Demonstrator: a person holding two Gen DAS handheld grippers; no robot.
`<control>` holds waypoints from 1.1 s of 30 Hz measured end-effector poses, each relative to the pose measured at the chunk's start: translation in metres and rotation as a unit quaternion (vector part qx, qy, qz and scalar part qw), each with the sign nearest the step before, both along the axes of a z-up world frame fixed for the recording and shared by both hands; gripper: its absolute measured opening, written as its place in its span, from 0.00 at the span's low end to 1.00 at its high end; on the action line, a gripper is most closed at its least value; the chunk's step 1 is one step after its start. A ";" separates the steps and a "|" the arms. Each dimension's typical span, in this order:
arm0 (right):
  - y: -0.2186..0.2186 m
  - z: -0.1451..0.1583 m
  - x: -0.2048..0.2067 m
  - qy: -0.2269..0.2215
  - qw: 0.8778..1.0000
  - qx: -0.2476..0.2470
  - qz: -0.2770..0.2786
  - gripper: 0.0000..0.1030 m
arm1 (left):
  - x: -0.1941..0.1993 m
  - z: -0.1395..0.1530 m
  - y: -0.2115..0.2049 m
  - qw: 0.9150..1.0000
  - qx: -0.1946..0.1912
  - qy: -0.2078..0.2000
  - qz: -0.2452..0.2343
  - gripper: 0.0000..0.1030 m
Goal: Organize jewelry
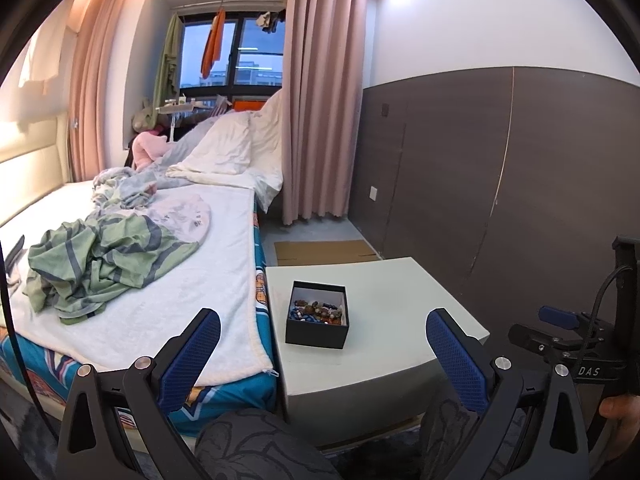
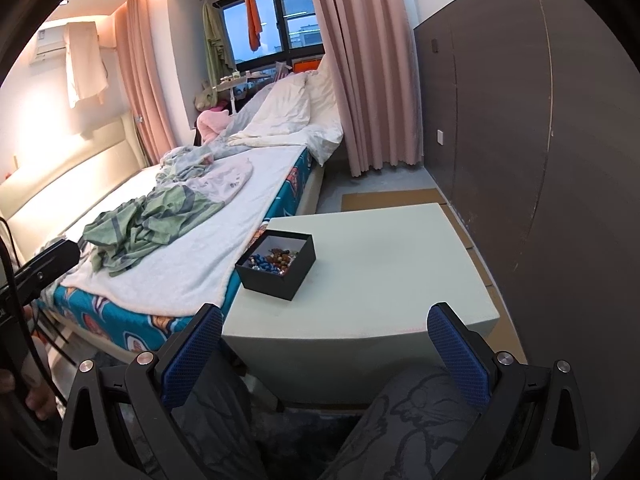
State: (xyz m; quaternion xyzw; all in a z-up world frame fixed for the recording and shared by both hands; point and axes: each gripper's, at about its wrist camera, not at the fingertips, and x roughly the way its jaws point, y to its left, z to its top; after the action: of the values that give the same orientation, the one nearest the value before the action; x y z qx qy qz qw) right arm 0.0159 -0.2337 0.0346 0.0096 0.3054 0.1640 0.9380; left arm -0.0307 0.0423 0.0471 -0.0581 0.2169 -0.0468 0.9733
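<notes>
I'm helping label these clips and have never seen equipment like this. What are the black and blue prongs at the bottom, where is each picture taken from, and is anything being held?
No robot here: a person holds a two-finger tool in each hand, and each tool carries a wide-angle camera looking forward along its fingers. The prongs with blue pads are those fingers. One picture comes from the left gripper, the other from the right gripper. Each tool also shows at the edge of the other's picture.

Both grippers are open and hold nothing. They hang in front of a pale green low table that stands beside a bed with crumpled clothes on it. On the table sits one open black box holding a jumble of beaded jewelry, brown and blue among it. Single pieces are too small to tell apart.
</notes>
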 end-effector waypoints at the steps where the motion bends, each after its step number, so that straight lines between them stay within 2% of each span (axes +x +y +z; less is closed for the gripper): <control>1: -0.001 0.000 0.000 0.000 1.000 0.003 -0.001 1.00 | 0.000 0.000 0.000 1.000 0.001 0.000 0.000 1.00; 21: -0.010 0.001 -0.009 0.001 1.000 0.029 0.004 1.00 | -0.002 0.002 0.003 1.000 0.006 -0.003 0.005 1.00; 33: -0.009 0.001 -0.010 0.001 1.000 0.025 0.001 1.00 | -0.004 0.001 -0.002 1.000 0.013 -0.003 0.004 1.00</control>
State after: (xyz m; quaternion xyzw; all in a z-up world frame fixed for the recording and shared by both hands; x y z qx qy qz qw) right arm 0.0055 -0.2429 0.0358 0.0331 0.3024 0.1725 0.9369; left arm -0.0346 0.0406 0.0483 -0.0458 0.2146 -0.0403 0.9748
